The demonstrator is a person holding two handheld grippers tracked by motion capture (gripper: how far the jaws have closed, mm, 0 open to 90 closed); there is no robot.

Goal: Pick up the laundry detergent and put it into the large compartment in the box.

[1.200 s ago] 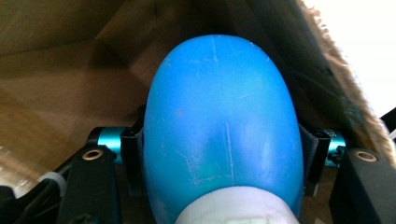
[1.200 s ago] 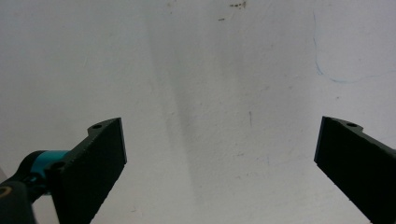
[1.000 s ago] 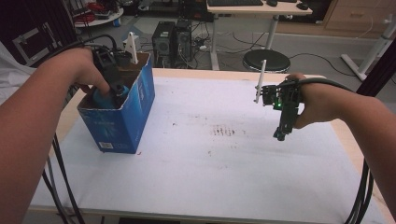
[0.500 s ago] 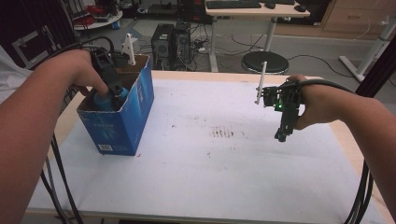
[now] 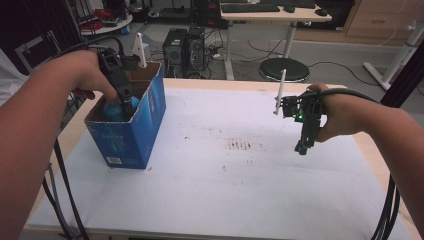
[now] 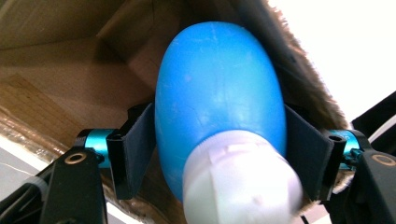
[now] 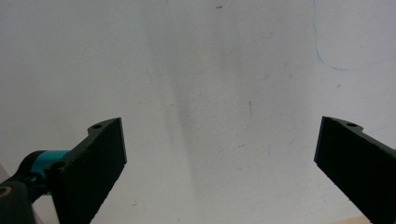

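Note:
A blue egg-shaped bottle (image 6: 219,93) with a white cap lies inside an open blue cardboard box (image 5: 131,135) at the table's left. My left gripper (image 5: 126,102) reaches down into the box. Its jaws have just been opening, and the bottle (image 5: 111,107) is still between them. The black pads (image 6: 135,154) stand close along its sides without squeezing it. My right gripper (image 5: 302,148) hangs over the right half of the white table, pointing down. It is open (image 7: 219,158) with nothing between its jaws.
The white table top (image 5: 240,190) carries a patch of small dark marks (image 5: 240,145) near its middle. Behind the far edge stand a round black stool (image 5: 284,70), a computer tower (image 5: 176,47) and a desk. Cables trail from both hands.
The left gripper has shifted slightly inside the box, with the blue bottle still under it. The right hand and its gripper have kept still.

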